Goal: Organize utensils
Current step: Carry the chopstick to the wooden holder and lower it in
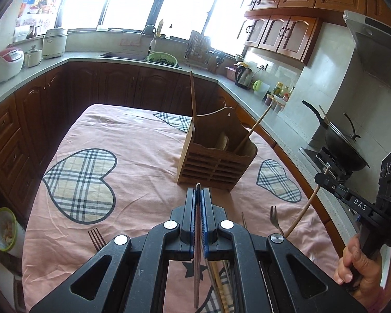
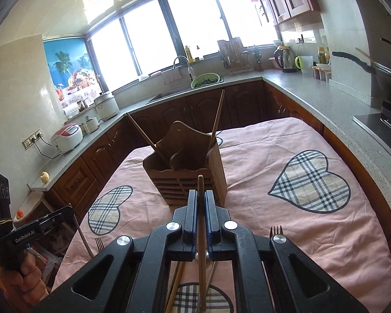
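- Left gripper: jaws clamped on a thin reddish-brown chopstick, which runs lengthwise between the pads and hangs down under the gripper body.
- Right gripper: jaws clamped on a brown wooden chopstick; its tip projects just past the fingertips.
- Both grippers are raised above the table, covered with a pink cloth bearing plaid hearts.
- Wooden utensil holder: upright on the cloth, ahead of both grippers, apart from them. Two wooden sticks already stand tilted in its compartments.
- Loose utensils remaining on the cloth: a dark fork at the left, a metal fork at the right, more chopsticks under the grippers.
- A hand grips the right gripper's handle.
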A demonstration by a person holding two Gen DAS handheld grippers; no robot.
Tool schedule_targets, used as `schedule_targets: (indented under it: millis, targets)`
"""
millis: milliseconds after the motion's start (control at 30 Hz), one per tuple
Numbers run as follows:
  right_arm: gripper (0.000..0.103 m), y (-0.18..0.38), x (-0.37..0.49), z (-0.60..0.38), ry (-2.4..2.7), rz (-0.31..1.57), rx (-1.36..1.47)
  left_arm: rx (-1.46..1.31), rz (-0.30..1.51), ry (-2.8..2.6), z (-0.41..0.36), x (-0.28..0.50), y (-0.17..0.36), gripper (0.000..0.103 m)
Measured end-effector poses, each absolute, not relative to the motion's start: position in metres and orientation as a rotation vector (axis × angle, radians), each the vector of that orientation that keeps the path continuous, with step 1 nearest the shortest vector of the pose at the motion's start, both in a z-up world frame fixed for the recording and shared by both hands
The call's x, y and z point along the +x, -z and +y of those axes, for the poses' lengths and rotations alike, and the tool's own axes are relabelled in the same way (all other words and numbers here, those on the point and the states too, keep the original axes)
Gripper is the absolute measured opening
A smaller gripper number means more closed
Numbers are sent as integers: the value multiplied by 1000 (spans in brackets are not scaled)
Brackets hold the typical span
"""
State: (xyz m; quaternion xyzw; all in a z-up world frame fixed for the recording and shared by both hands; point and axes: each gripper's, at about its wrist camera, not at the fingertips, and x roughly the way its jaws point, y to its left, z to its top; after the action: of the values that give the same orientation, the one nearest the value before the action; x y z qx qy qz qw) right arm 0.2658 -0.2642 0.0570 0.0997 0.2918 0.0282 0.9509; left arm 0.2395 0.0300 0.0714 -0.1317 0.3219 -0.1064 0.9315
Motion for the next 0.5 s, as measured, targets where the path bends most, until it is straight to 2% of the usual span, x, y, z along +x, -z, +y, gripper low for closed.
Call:
schedule_targets:
  millis: [500]
  targets:
    - [5,-82,257,-263,-65,524,196,-291,569,216,45,228,-94,2]
